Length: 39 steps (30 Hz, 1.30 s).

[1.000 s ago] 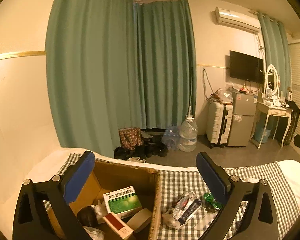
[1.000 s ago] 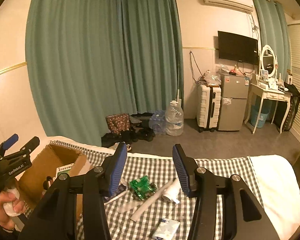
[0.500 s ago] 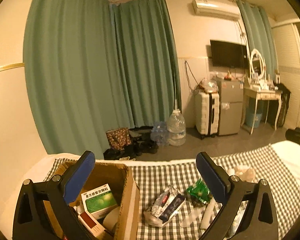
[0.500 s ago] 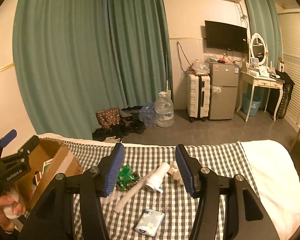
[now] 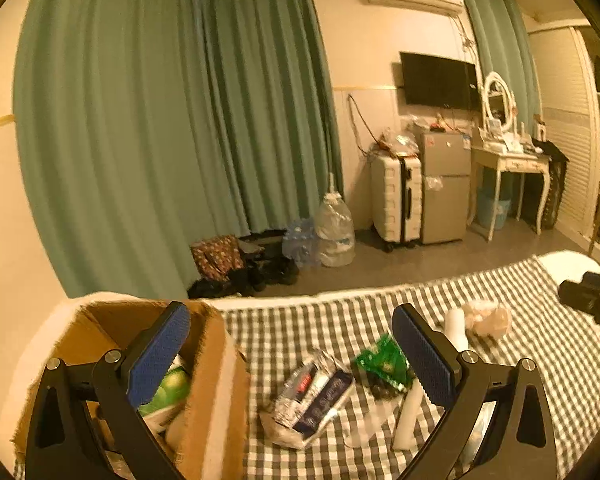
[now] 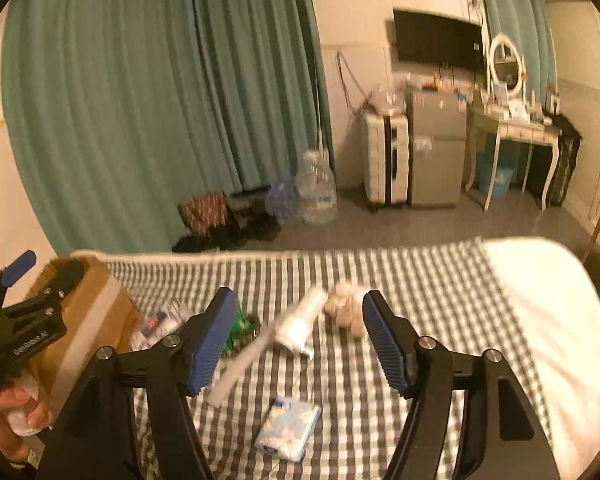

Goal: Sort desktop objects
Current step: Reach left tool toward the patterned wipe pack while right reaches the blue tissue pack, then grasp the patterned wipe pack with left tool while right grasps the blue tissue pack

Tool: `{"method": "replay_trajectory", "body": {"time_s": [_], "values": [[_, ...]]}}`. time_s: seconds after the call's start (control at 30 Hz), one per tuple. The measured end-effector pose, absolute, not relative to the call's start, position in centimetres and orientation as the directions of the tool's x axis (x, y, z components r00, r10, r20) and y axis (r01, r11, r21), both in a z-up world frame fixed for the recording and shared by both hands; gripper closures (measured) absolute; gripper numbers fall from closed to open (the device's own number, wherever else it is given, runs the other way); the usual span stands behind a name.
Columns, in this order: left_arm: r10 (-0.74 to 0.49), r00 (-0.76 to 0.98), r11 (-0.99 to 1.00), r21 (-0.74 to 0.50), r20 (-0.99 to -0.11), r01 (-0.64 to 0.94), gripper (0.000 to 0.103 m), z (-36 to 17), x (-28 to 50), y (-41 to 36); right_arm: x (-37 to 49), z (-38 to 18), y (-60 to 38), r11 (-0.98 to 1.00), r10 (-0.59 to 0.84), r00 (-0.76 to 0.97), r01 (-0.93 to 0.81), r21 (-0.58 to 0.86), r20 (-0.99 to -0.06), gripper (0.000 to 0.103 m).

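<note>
Ahead, the checked cloth (image 6: 440,280) runs to a far edge with bare floor beyond it, and on the right it gives way to plain white bedding (image 6: 540,300). Open cloth lies on the right, between the clutter and that white part. The cardboard box (image 5: 208,368) stands at the left edge, top open, with a green-and-white carton (image 5: 172,386) inside.

The right gripper (image 6: 300,340) has just been opening; its jaws stand apart with nothing clamped. A white tube (image 6: 300,322) lies on the cloth between them, farther off, with a crumpled beige wrapper (image 6: 346,308) touching its far end. A pale tissue pack (image 6: 288,428) lies nearer.

The left gripper (image 5: 290,354) is also spread wide and empty. A silver foil packet (image 5: 312,392) lies between its jaws, a green packet (image 5: 384,364) just right of it.
</note>
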<state>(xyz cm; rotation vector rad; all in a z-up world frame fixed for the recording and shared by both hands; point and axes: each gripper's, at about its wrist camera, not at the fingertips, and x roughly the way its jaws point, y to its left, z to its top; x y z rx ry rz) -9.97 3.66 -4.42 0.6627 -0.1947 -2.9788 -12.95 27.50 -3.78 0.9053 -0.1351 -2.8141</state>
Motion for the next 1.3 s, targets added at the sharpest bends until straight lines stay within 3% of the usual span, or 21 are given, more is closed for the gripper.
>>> {"method": "replay_trajectory", "body": {"time_s": [0.7, 0.93, 1.3], "values": [[-0.025, -0.831, -0.981, 0.172, -0.556, -0.085, 0.000, -11.7, -13.6, 6.4, -14.5, -12.8, 26.1, -0.990, -0.131, -0.642, 0.048, 0.131, -0.755, 0.028], [-0.075, -0.792, -0.988, 0.153, -0.606, -0.024, 0.008, -14.2, -15.7, 5.4, -14.8, -14.3, 25.6, -0.991, -0.125, -0.602, 0.043, 0.124, -0.789, 0.028], [-0.154, -0.697, -0.986, 0.151, -0.701, 0.067, 0.010, -18.8, -19.4, 4.0, -15.3, -16.7, 24.1, -0.993, -0.118, -0.536, 0.071, 0.095, -0.836, 0.028]]}}
